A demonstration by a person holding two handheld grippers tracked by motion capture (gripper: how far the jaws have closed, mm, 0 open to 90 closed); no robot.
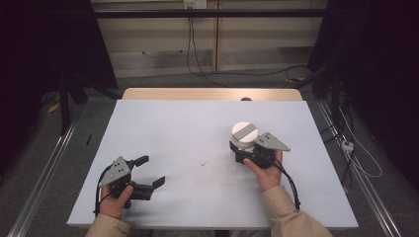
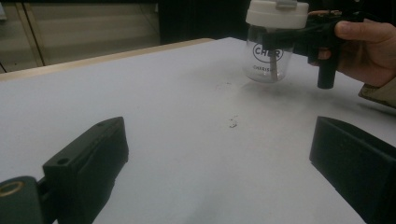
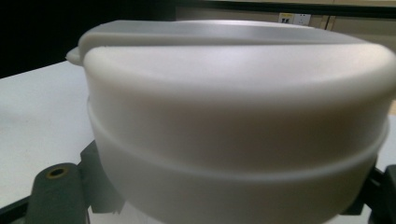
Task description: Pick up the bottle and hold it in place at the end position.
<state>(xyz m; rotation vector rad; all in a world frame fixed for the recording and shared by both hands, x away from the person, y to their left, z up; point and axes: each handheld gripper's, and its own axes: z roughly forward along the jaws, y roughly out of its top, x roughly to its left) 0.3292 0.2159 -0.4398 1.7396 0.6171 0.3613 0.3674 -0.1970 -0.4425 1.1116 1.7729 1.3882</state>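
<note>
A clear jar (image 1: 244, 133) with a white lid, a grey strip across the top, is at the table's right middle. My right gripper (image 1: 241, 146) is shut on it, its black jaws clasping the neck just under the lid. From the left gripper view the jar (image 2: 268, 56) shows dark lettering on its glass, with the right gripper (image 2: 299, 39) and a hand behind it. Its base is close to the table; contact cannot be told. The lid (image 3: 233, 93) looms large in the right gripper view. My left gripper (image 1: 150, 170) rests open at the front left, its jaws (image 2: 217, 128) wide apart with nothing between them.
The white table top (image 1: 197, 123) has a wooden strip along its far edge (image 1: 212, 94). A small dark smudge (image 1: 203, 162) marks the middle. Cables lie on the floor beyond the table and at the right side (image 1: 356, 158).
</note>
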